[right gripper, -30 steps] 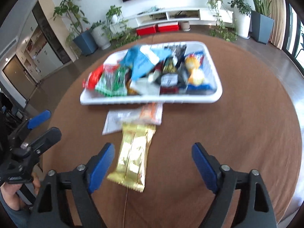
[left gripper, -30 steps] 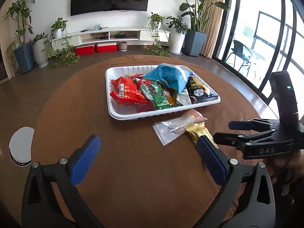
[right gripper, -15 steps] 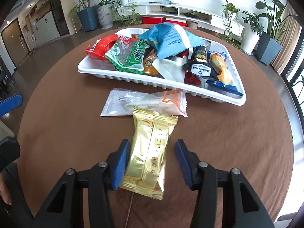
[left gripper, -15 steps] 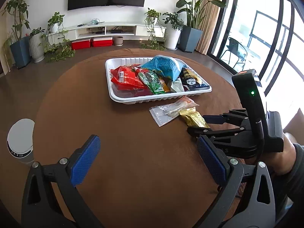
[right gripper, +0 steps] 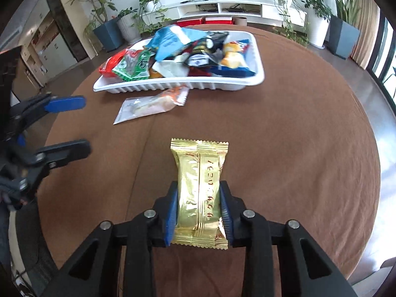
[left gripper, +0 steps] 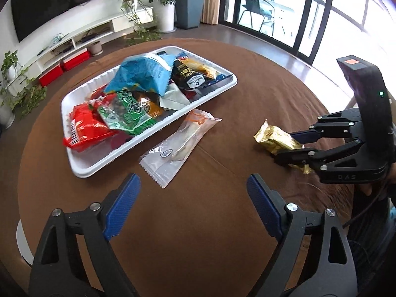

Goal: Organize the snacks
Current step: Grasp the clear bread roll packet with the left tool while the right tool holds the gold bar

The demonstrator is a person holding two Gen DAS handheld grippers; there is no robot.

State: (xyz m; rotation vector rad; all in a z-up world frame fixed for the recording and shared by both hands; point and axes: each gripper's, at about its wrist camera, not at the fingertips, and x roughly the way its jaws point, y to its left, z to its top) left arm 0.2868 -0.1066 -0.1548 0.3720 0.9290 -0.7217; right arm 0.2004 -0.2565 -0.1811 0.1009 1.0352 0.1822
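My right gripper is shut on a gold snack packet and holds it above the brown round table; the packet and the gripper also show in the left wrist view. A white tray full of snack bags, blue, red, green and black, sits at the table's far side and shows in the right wrist view too. A clear packet lies on the table beside the tray's near edge. My left gripper is open and empty, near the clear packet.
The table edge curves round on all sides, with dark floor beyond. A white round object stands low at the left of the table. A TV unit, potted plants and glass doors line the room.
My right gripper closed on the gold packet and lifted it off the table, away from the clear packet. My left gripper moved closer to the tray and clear packet.
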